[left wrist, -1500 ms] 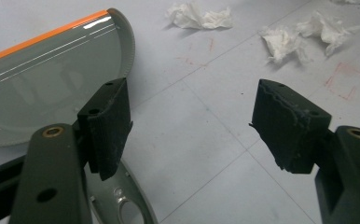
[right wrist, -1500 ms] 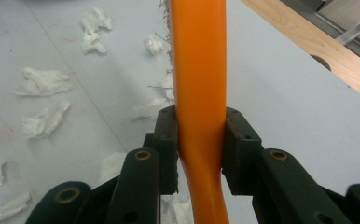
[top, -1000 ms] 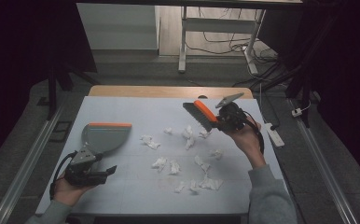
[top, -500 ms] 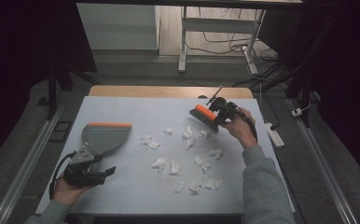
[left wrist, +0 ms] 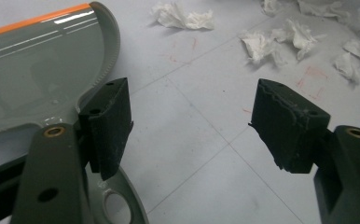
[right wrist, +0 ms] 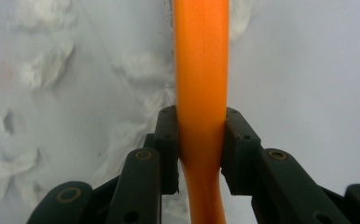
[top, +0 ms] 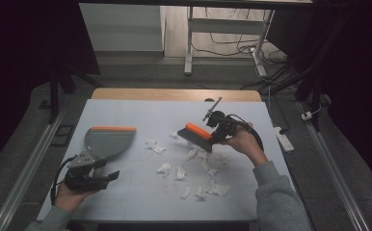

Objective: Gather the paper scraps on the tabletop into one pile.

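**Brush brought in and lowered toward the scraps**

We find the right gripper (top: 216, 129), clamped on the orange-backed brush (top: 195, 136), has travelled from the far right of the table toward its middle over the last second. The brush has come down, its bristles now just above or touching the nearest paper scraps (top: 197, 155); we cannot tell which. The right forearm has swung inward with it.

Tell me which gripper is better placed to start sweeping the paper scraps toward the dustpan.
The right gripper: it is shut on the orange brush, over the paper scraps. The left gripper sits open beside the dustpan.
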`<act>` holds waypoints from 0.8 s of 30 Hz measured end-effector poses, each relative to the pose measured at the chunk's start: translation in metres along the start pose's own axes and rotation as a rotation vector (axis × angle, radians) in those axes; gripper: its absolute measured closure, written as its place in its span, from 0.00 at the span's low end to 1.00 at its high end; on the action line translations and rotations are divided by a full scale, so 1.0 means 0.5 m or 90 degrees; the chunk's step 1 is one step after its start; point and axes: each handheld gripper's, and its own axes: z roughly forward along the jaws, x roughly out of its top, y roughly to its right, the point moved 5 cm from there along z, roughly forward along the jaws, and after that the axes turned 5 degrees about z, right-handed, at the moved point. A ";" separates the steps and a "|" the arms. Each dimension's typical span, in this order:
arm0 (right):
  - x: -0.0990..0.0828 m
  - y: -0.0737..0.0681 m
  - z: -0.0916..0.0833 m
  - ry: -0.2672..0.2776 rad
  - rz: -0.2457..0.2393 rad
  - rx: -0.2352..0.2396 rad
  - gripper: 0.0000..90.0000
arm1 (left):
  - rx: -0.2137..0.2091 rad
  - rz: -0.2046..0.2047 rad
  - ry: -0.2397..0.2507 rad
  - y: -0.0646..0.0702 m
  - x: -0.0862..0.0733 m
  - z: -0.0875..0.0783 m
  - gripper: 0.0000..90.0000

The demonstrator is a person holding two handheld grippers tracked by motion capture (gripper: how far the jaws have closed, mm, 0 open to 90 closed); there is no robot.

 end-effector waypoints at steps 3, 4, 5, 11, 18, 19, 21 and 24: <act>0.020 0.019 -0.014 0.029 0.017 -0.043 0.78 | -0.002 -0.004 -0.001 -0.003 -0.001 0.003 0.33; 0.027 0.028 -0.011 0.031 0.019 -0.061 0.78 | -0.003 -0.004 -0.002 -0.003 -0.001 0.003 0.33; 0.034 0.037 -0.005 0.032 0.018 -0.079 0.78 | -0.002 -0.005 -0.002 -0.004 -0.001 0.003 0.33; 0.067 0.089 0.060 -0.008 0.023 -0.116 0.78 | -0.003 -0.003 -0.003 -0.003 -0.001 0.005 0.33; 0.067 0.021 0.080 -0.067 -0.043 -0.051 0.79 | -0.019 -0.012 0.007 -0.004 0.000 0.003 0.34; 0.062 0.008 0.075 -0.084 -0.058 -0.049 0.79 | -0.018 -0.012 0.007 -0.003 0.001 0.002 0.33; 0.052 -0.019 0.068 -0.081 -0.071 0.003 0.79 | -0.019 -0.011 0.008 -0.002 0.001 0.001 0.34; 0.043 -0.038 0.044 -0.055 -0.086 -0.003 0.79 | -0.019 -0.014 0.009 -0.005 0.000 0.001 0.34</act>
